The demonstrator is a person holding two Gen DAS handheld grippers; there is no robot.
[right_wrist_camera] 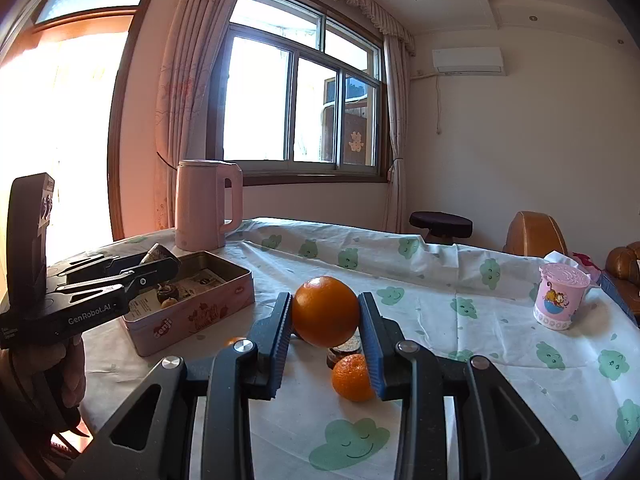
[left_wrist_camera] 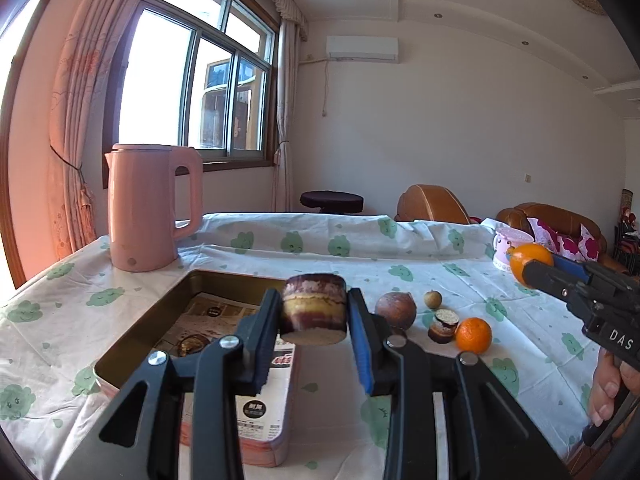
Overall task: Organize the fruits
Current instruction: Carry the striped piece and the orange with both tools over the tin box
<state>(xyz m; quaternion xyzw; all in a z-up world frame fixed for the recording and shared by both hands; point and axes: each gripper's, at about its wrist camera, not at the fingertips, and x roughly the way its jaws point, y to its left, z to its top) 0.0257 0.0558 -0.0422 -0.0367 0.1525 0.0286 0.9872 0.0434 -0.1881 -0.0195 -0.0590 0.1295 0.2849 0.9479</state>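
left gripper [left_wrist_camera: 314,312] pinching a stubby purple-banded fruit chunk [left_wrist_camera: 314,308], pink metal tin [left_wrist_camera: 132,332] just below-left; right gripper [right_wrist_camera: 326,316] clamps a round orange [right_wrist_camera: 326,311], farther off

window [right_wrist_camera: 300,96] sunlit | pink curtains [left_wrist_camera: 76,120] | white walls | air conditioner [left_wrist_camera: 362,49] | brown sofa [left_wrist_camera: 552,220]

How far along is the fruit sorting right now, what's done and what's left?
Partly done. A couple of small pieces already lie in the pink tin. In hand: the left gripper holds a cut chunk over the tin, and the right gripper holds an orange. Left on the tablecloth: a small orange, a brown round fruit and two smaller pieces.
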